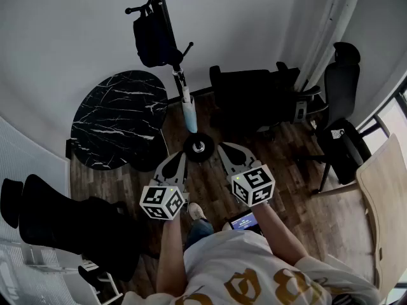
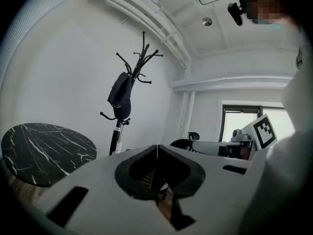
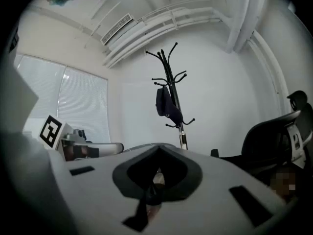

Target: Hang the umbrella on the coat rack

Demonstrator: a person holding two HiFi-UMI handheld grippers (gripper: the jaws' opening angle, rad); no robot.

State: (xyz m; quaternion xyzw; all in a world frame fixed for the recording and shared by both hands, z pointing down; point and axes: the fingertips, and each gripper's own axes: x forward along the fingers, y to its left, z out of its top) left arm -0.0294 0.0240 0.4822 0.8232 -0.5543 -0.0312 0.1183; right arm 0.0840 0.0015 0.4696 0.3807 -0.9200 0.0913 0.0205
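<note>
both hand-held grippers empty, umbrella on the coat rack
a round black marble table (image 1: pixel 117 116) stands far left; the left hand-held gripper (image 1: pixel 181 157) has its jaws pressed together on nothing; beyond it the pale folded umbrella (image 1: pixel 188 110) hangs along the coat rack (image 1: pixel 160 5) pole under a dark bag (image 1: pixel 151 40); the right hand-held gripper (image 1: pixel 224 148) is likewise closed, empty.

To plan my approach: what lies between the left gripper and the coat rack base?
Only bare wooden floor shows between the left gripper and the coat rack base, in the head view.
</note>
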